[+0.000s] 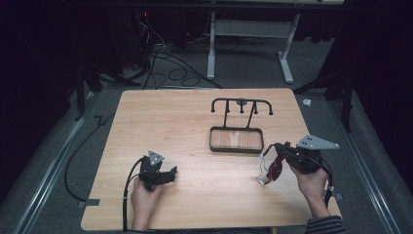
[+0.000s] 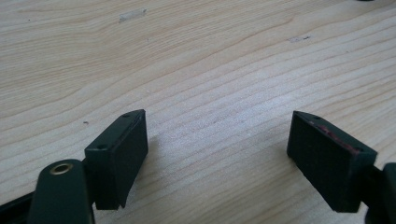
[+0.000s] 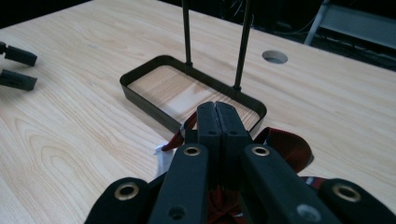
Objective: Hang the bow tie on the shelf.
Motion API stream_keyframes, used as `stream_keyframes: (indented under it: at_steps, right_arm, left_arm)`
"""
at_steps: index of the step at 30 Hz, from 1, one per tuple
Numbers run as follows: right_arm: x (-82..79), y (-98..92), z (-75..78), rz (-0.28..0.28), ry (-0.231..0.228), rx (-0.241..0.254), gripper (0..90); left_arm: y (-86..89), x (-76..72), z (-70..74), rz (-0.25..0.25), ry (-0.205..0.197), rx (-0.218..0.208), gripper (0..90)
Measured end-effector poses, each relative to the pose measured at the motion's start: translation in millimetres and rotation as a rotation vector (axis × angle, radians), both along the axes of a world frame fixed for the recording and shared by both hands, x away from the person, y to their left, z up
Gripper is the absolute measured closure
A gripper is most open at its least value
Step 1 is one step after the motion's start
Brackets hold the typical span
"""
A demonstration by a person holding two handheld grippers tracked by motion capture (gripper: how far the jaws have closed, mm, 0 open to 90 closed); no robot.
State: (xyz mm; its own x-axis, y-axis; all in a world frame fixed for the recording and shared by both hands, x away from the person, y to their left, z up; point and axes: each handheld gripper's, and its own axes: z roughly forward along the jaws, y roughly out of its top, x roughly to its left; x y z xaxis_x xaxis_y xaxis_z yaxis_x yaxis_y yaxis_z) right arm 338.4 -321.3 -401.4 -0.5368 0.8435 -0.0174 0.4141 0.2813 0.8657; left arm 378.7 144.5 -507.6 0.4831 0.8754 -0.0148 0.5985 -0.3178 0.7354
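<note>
The right gripper point(image 1: 279, 148) has its jaws pressed together on a dark red ribbon point(image 1: 275, 166), which droops beneath them, limp and light; the pinched loop suits hanging it on the rack point(image 1: 237, 127) just ahead. The left gripper point(image 1: 171, 173) rests on the table point(image 1: 195, 195), jaws spread.

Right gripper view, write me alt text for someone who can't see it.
The right tongs, jaws closed together, pinch a dark red strap with a white tag above a light wooden table. Just beyond stands a black metal rack, a shallow rectangular tray with two thin upright rods. The left tongs peek in at the far left edge.
</note>
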Motion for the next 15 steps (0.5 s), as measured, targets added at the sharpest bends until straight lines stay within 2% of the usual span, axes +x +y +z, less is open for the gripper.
stream_keyframes:
  at_steps: [4,7,15]
  right_arm:
    - [-1.1,0.2,5.5,0.000,-0.015,0.008,90.0]
    - [-0.2,2.0,8.7,0.005,-0.021,-0.003,90.0]
    - [5.3,17.3,25.5,0.016,-0.027,-0.022,90.0]
  left_arm:
    - [0.0,0.0,0.0,0.000,0.000,0.000,20.7]
    - [0.0,0.0,0.0,0.000,0.000,0.000,20.7]
    - [0.0,-0.1,0.0,0.000,-0.001,0.000,20.7]
